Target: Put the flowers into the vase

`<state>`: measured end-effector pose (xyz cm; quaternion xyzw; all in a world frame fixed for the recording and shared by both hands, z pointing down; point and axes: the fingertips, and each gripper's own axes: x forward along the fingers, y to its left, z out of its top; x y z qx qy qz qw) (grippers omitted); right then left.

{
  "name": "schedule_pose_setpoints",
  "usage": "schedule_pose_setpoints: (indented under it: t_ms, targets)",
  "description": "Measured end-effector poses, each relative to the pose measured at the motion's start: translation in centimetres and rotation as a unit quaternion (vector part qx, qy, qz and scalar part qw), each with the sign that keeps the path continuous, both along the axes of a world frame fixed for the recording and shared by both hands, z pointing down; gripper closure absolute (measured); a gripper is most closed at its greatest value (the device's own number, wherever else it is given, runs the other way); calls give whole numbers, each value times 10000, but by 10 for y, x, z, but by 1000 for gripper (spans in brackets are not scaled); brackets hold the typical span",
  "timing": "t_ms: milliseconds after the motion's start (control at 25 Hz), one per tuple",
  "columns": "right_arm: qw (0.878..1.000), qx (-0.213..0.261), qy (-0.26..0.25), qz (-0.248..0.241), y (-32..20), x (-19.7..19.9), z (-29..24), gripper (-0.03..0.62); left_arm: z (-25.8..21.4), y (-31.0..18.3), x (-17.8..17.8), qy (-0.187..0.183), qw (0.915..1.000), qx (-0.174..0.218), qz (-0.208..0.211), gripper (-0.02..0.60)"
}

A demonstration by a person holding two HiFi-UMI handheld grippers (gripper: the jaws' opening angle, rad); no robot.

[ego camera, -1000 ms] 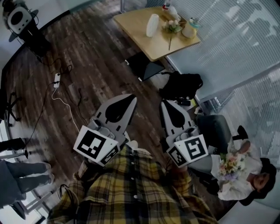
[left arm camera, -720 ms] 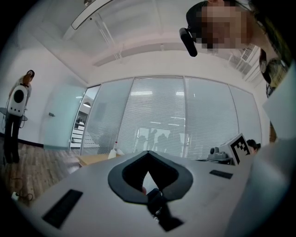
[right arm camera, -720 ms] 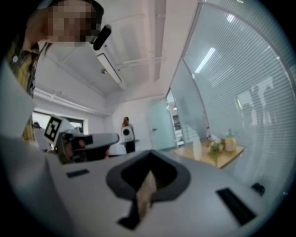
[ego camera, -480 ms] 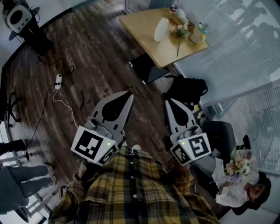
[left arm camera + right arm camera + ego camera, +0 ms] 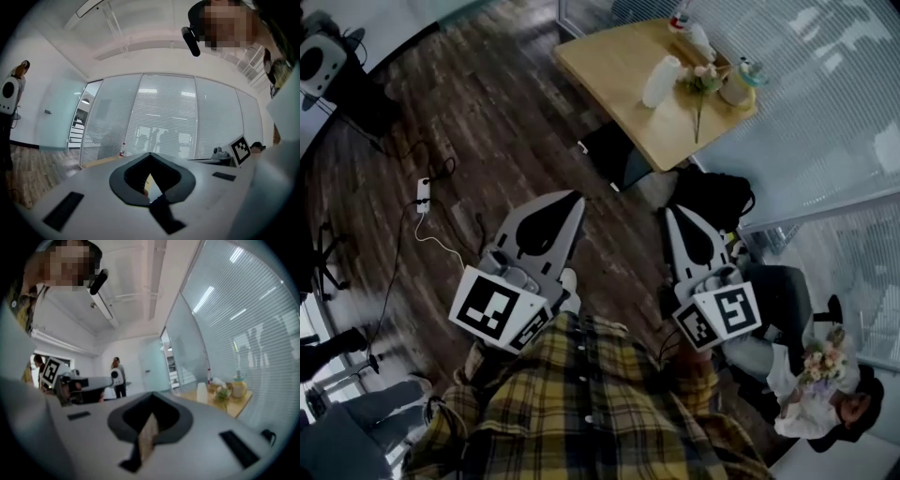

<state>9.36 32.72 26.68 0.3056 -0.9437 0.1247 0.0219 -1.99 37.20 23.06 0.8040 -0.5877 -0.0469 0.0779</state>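
Two grippers are pointing forward in front of a person in a plaid shirt (image 5: 581,403), both well apart from the wooden surface (image 5: 609,66) at the far side of the room. The left gripper (image 5: 575,199) is keeping its jaws together with nothing between them. The right gripper (image 5: 673,212) is doing the same, its jaws closed and empty.

On the surface a white vase (image 5: 662,82) is standing upright. The flowers (image 5: 703,79) are lying just beside it, blooms near the vase and the stem running toward the surface's edge. A yellowish jar (image 5: 737,86) with a teal lid is sitting on the other side of the flowers.

A black bag (image 5: 712,195) is lying on the wooden floor (image 5: 487,112) below the surface, near the right gripper. At the lower right of the head view a seated person is holding a bouquet (image 5: 821,360). A white cable (image 5: 403,244) is trailing across the floor to the left of the left gripper.
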Motion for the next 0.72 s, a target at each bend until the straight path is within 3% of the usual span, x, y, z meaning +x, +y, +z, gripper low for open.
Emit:
schedule_pose_setpoints:
  t_ms: [320, 720]
  targets:
    - [9991, 0, -19, 435, -34, -30, 1, 582, 12, -39, -36, 9, 9993, -119, 356, 573]
    - [9984, -52, 53, 553, -90, -36, 8, 583, 20, -107, -40, 65, 9985, -154, 513, 573]
